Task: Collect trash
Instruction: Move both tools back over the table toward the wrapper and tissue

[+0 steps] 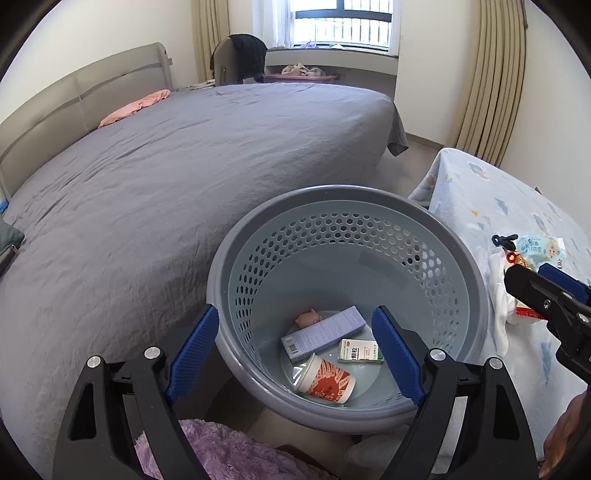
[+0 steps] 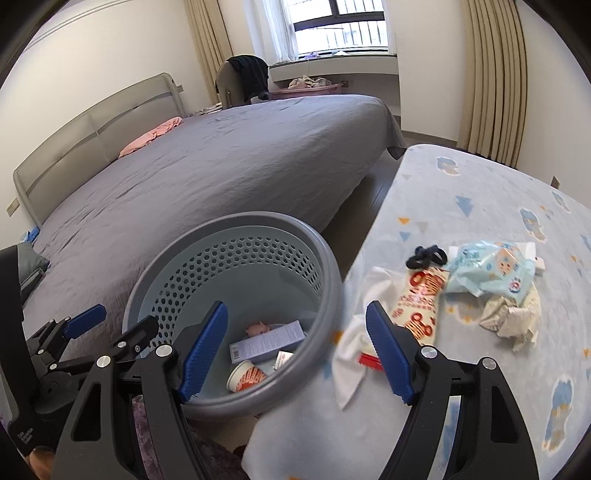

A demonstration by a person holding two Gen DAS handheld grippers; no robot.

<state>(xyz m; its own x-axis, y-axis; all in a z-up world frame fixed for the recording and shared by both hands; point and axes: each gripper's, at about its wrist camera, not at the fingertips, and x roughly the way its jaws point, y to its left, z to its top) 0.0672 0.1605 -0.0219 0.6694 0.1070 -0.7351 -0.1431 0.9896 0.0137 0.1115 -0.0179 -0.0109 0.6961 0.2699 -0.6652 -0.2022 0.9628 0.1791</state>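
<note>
Basket (image 1: 476,280) contents: one paper cup (image 1: 327,380), two boxes (image 1: 323,334), one pink item (image 1: 307,318). Blanket holds two wrappers (image 2: 421,306), one hair tie (image 2: 424,256).

Basket (image 1: 347,236) stands between bed (image 1: 184,166) and blanket (image 2: 480,192).

I saw both views lit by daylight from the window (image 1: 341,27) at the far wall; its panes were blown out to white. Shadows stayed soft. Both fisheye views bent the curtains (image 2: 493,77) and bed (image 1: 166,177) into curves, with black corners. In the right view, the basket (image 2: 332,280) rim was smeared with blur.
</note>
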